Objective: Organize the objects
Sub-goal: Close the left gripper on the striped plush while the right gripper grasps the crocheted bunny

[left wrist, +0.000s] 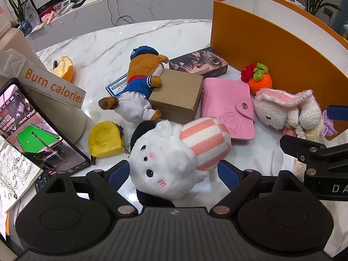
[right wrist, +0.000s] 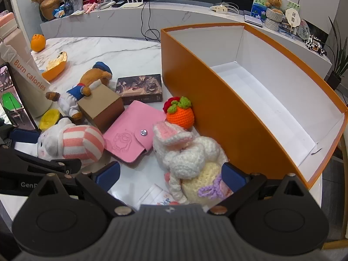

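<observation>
My left gripper point(left wrist: 174, 171) is open, its blue pads either side of a white plush with a pink-striped hat point(left wrist: 174, 158), which lies on the marble table; I cannot tell whether the pads touch it. The plush also shows in the right wrist view point(right wrist: 71, 145). My right gripper point(right wrist: 171, 174) is open around a crocheted white bunny point(right wrist: 187, 158), lying beside the orange box point(right wrist: 217, 113), whose white inside is empty. The bunny also shows in the left wrist view point(left wrist: 287, 111).
On the table lie a pink wallet point(right wrist: 132, 137), a brown cardboard box point(left wrist: 178, 95), a brown bear in a sailor suit point(left wrist: 139, 87), a crocheted carrot point(right wrist: 180, 113), a dark card box point(right wrist: 139, 89), a yellow tape measure point(left wrist: 106, 139). A tablet point(left wrist: 41, 128) stands at the left.
</observation>
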Tool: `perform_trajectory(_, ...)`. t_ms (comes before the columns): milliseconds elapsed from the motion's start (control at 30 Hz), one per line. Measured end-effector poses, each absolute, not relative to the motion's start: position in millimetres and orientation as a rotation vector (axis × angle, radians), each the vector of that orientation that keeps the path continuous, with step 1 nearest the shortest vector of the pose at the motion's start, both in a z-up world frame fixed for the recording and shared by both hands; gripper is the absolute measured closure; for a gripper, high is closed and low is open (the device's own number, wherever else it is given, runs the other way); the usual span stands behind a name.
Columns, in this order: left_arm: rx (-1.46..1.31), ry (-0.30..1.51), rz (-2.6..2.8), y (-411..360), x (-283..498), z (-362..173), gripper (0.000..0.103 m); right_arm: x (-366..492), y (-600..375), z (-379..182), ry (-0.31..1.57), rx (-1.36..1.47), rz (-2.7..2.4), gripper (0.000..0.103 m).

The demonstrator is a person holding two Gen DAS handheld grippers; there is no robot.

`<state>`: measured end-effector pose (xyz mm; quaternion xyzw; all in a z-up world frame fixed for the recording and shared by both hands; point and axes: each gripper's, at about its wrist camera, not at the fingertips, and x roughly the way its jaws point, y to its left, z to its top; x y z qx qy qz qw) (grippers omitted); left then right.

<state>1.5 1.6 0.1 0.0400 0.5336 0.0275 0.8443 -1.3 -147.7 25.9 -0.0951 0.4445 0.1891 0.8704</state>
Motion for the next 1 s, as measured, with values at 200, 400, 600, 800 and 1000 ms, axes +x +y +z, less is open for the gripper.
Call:
perform_trajectory(200, 0.085, 1.126, 0.058, 1.6, 1.4, 0.2, 0.000, -2.1, -148.0, 25.7, 0.929, -0.199, 0.398, 0.004)
perform_trajectory(400, 0.083, 1.127, 0.059, 2.0, 1.8, 0.1, 0.000, -2.7, -147.6, 24.8, 0.930, -0.201, 0.399, 0.003)
perform_trajectory(600, 0.084, 1.127, 0.059, 1.8, 1.4, 0.3, 0.000, -3.4, -146.9, 24.1, 0.931, -0.205, 0.399, 0.003)
perform_trajectory(800, 0.083, 1.126, 0.060, 1.8, 1.3, 0.3, 0.000, -3.5, -146.5, 23.9, 0.932, -0.205, 0.401, 0.003)
perform_trajectory(1000, 0.083, 1.127, 0.060, -0.8, -0.5, 1.8, 0.000, -3.2, -146.6, 23.3, 0.935, -0.204, 0.401, 0.003)
